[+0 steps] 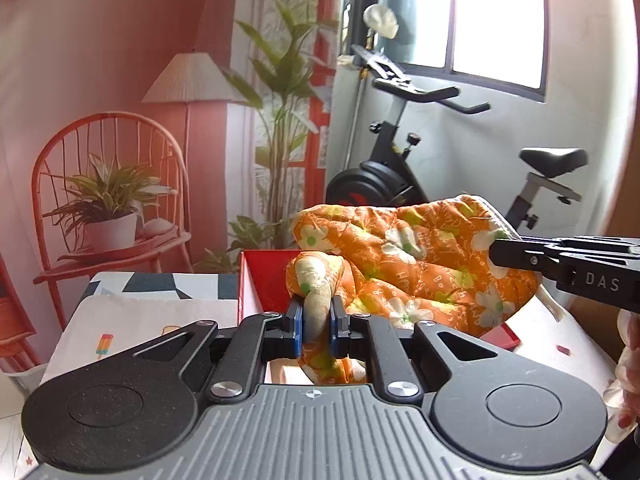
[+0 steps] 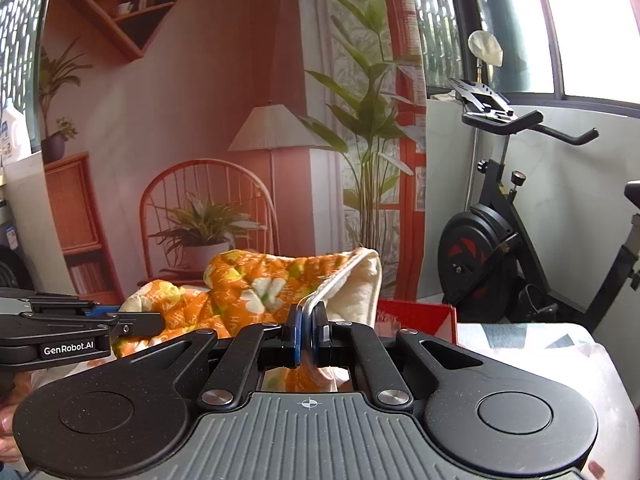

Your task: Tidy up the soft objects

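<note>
An orange quilted cloth with white flowers point(image 1: 420, 264) is held up between both grippers above a red box point(image 1: 260, 280). My left gripper point(image 1: 317, 316) is shut on a bunched corner of the cloth. My right gripper point(image 2: 307, 332) is shut on the cloth's white-lined edge point(image 2: 356, 280). In the left wrist view the right gripper point(image 1: 560, 264) comes in from the right and pinches the cloth's far edge. In the right wrist view the left gripper point(image 2: 80, 328) comes in from the left at the cloth point(image 2: 248, 280). The red box also shows behind the cloth point(image 2: 416, 314).
The box stands on a table with a patterned cover point(image 1: 132, 312). Behind it are a backdrop with a chair and plants point(image 1: 108, 200) and an exercise bike point(image 1: 400, 168) at the right under a window.
</note>
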Motion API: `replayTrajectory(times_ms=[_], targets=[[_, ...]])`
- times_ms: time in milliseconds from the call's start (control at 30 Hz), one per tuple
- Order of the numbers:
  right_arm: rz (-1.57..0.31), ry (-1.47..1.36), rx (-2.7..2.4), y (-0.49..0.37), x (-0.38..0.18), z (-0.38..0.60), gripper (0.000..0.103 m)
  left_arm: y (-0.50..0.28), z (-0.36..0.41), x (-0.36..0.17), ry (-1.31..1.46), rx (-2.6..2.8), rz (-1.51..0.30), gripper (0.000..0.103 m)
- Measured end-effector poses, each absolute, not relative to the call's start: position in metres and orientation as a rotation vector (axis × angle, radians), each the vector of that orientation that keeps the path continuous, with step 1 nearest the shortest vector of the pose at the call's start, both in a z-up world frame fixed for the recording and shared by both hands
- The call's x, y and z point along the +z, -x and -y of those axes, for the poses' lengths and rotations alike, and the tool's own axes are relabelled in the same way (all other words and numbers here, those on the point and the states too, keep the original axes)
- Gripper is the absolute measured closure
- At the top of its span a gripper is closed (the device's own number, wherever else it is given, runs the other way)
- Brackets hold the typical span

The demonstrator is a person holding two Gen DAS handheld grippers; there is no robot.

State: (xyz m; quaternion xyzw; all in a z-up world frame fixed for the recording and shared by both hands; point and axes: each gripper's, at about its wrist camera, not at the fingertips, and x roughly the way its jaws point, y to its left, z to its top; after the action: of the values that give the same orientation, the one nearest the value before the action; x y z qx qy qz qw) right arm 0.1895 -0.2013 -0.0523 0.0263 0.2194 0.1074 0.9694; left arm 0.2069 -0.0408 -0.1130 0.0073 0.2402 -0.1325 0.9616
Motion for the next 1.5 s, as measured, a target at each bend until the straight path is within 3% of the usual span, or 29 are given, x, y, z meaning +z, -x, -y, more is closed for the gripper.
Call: replayTrajectory(times_ms=[433, 900, 1000, 1033, 1067, 1200, 1333, 1500], targets=[[-0.647, -0.066, 0.195, -0.306, -0.106, 0.203, 0.099, -0.305, 0.055, -0.142, -0.069, -0.220, -0.693, 0.089], [-0.829, -0.167, 0.120, -0.351, -0.165, 0.223, 0.099, -0.346, 0.073, -0.168, -0.173, -0.247, -0.822, 0.088], [-0.834, -0.176, 0.083, -0.349, -0.172, 0.225, 0.098, -0.349, 0.071, -0.172, -0.158, -0.241, -0.849, 0.077], [-0.846, -0.179, 0.068, -0.349, -0.177, 0.225, 0.097, -0.350, 0.070, -0.173, -0.156, -0.239, -0.851, 0.064], [-0.862, -0.180, 0.059, -0.348, -0.181, 0.225, 0.095, -0.349, 0.069, -0.174, -0.159, -0.237, -0.845, 0.059], [-0.892, -0.180, 0.036, -0.344, -0.192, 0.224, 0.081, -0.344, 0.071, -0.173, -0.173, -0.253, -0.839, 0.059], [-0.852, -0.171, 0.041, -0.333, -0.189, 0.222, 0.059, -0.337, 0.068, -0.167, -0.152, -0.267, -0.824, 0.059], [-0.785, -0.092, 0.059, -0.307, -0.173, 0.212, 0.049, -0.316, 0.057, -0.155, -0.104, -0.293, -0.792, 0.058]])
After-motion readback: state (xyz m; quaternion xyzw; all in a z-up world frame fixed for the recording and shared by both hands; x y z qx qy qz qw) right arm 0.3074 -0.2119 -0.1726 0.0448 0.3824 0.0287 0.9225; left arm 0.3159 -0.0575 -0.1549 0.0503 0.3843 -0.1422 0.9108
